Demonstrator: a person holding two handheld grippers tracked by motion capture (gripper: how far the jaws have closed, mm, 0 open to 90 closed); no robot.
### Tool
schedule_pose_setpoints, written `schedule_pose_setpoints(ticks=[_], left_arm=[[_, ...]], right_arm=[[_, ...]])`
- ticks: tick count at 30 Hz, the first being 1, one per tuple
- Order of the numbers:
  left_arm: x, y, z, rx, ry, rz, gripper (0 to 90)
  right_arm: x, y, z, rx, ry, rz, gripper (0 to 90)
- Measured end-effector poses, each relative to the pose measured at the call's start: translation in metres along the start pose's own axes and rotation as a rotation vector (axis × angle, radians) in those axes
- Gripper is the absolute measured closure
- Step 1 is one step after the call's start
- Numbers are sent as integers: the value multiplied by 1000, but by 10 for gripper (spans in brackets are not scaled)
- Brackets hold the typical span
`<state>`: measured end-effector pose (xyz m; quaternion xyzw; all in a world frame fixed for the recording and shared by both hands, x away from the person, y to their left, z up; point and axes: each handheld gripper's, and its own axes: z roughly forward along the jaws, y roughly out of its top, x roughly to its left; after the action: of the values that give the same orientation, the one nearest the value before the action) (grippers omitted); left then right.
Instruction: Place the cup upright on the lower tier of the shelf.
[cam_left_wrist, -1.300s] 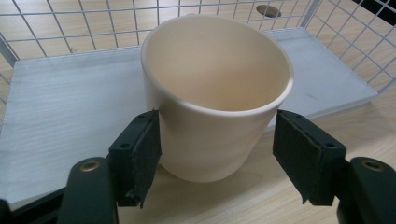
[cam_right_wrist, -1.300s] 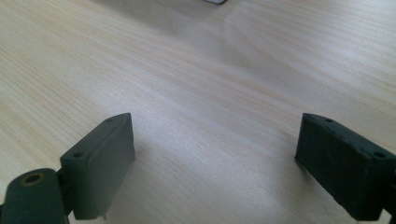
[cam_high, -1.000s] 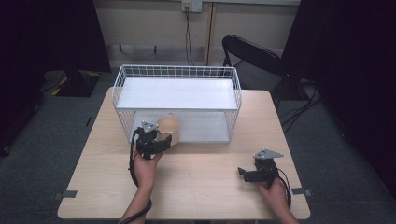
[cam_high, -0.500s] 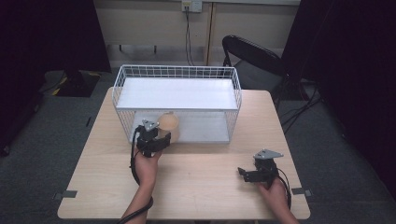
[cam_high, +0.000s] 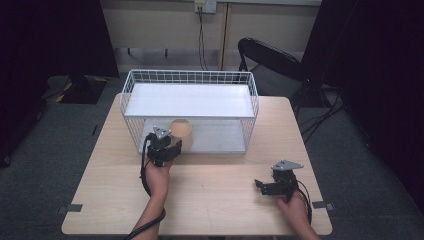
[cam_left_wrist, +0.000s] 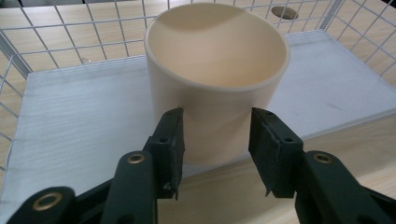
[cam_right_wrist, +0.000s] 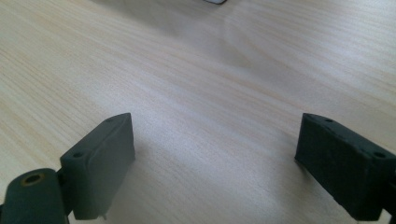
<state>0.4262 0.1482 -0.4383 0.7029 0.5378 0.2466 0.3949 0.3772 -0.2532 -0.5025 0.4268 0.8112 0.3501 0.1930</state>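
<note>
High view: white wire-grid rack (cam_high: 190, 82) with flat white shelf boards on a pale wood-grain table (cam_high: 210, 200). Smooth cream cylindrical cup (cam_high: 180, 131) stands upright at the lower shelf's front edge. Left tongs (cam_high: 167, 150) are just at it; right tongs (cam_high: 263, 186) rest well apart over bare table.

Left gripper view: matte black ribbed pads flank the cup's (cam_left_wrist: 215, 79) lower wall; jaws have just been closing, whether they press I cannot tell.

Right gripper view: blocky black jaws wide apart, nothing between, only wood grain.
</note>
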Motion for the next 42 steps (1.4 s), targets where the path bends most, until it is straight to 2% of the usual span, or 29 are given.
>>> schedule_pose_setpoints(ticks=[16, 20, 22, 25, 31, 35, 38, 42], left_arm=[[3, 0, 5, 0, 32, -7, 648], [5, -2, 4, -3, 25, -6, 653], [7, -3, 3, -4, 22, -1, 628], [9, -4, 1, -5, 7, -5, 524], [8, -8, -4, -22, -25, 33, 339], [9, -10, -6, -17, -60, 70, 275], [9, -12, -6, 5, -93, 80, 257], [8, -13, -8, -4, -144, 92, 244]], right_arm=[[0, 0, 0, 0, 1, 0, 107], [0, 0, 0, 0, 1, 0, 107], [0, 0, 0, 0, 1, 0, 106], [0, 0, 0, 0, 0, 0, 107], [0, 0, 0, 0, 0, 0, 107], [0, 0, 0, 0, 1, 0, 107], [0, 0, 0, 0, 0, 0, 107], [0, 0, 0, 0, 0, 0, 107]])
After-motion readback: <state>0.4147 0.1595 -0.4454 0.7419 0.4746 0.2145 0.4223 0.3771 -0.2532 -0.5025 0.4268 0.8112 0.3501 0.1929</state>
